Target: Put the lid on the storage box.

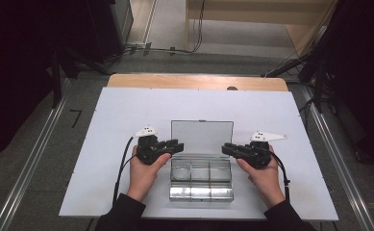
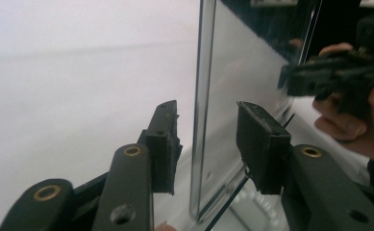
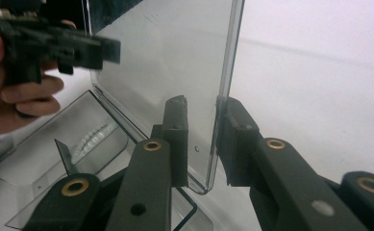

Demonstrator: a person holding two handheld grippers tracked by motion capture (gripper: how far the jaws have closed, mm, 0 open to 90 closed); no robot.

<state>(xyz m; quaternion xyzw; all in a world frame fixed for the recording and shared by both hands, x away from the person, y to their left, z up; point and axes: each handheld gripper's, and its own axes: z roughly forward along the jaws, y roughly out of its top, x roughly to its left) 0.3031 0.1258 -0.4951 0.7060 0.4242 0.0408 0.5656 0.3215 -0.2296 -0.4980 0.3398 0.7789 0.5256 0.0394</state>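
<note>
I can't make out anything inside the clear box (image 1: 201,179) — its compartments just glare. It sits near me on the white table (image 1: 103,144), lid (image 1: 202,136) standing upright, with grey floor and cables beyond (the room is dark). My left gripper (image 1: 176,146) straddles the lid's left edge, jaws apart; my right gripper (image 1: 226,149) straddles the right edge — its outer jaw seems to touch it.

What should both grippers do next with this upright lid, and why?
Probably close both together on the lid's side edges. The clear lid stands open over the box, and the left gripper and right gripper each straddle an edge with jaws apart, gripping nothing yet.
</note>
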